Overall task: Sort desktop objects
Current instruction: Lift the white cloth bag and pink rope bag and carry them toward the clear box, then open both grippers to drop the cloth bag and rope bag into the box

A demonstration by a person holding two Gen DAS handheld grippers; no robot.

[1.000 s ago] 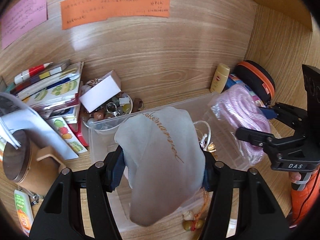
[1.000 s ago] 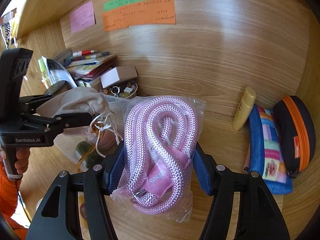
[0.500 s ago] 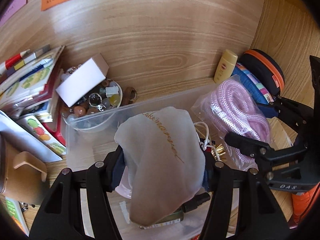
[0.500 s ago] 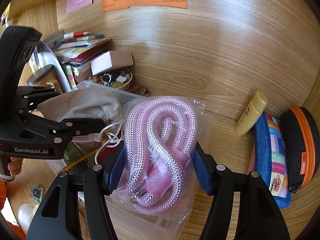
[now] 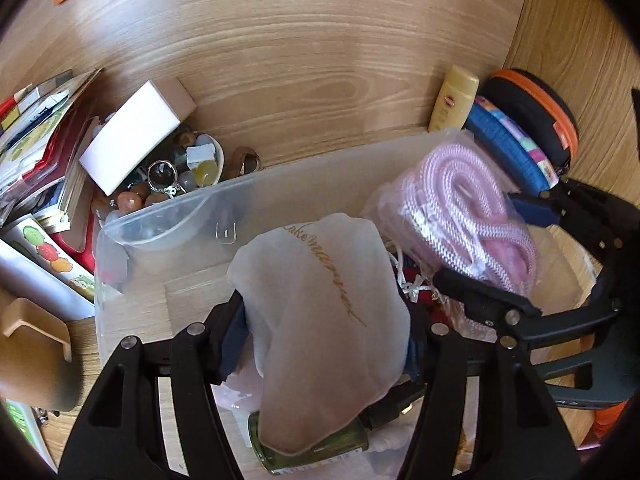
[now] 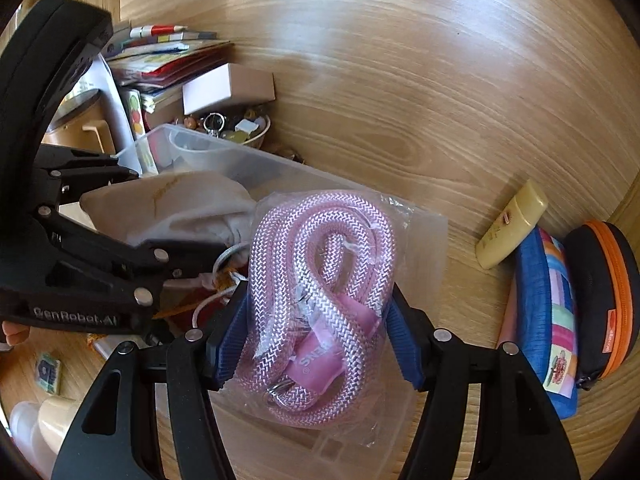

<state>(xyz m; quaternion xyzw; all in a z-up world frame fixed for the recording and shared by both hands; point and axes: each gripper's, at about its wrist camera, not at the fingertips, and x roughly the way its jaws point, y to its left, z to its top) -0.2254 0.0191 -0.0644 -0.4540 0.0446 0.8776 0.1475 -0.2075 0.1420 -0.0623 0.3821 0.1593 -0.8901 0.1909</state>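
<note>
My left gripper [image 5: 324, 340] is shut on a beige cloth pouch [image 5: 320, 312] with gold script, held over a clear plastic bin [image 5: 176, 216]. Under the pouch in the bin lies a green bottle [image 5: 312, 450]. My right gripper [image 6: 316, 336] is shut on a bagged pink rope [image 6: 320, 280], hanging over the bin's right end [image 6: 256, 160]. In the left wrist view that pink rope [image 5: 468, 216] hangs to the right of the pouch. The right wrist view shows the pouch [image 6: 176, 208] in the left gripper's jaws, left of the rope.
A bowl of beads and trinkets [image 5: 172, 176] with a white box [image 5: 136, 132] on it stands behind the bin. Books [image 5: 36, 140] are stacked at left. A yellow tube [image 6: 512, 224], a striped blue pouch [image 6: 552, 320] and a black-orange case [image 6: 608, 296] lie at right.
Both grippers have come down and forward with their loads, from above the bin's front to low over its inside. The green bottle in the bin has come into view.
</note>
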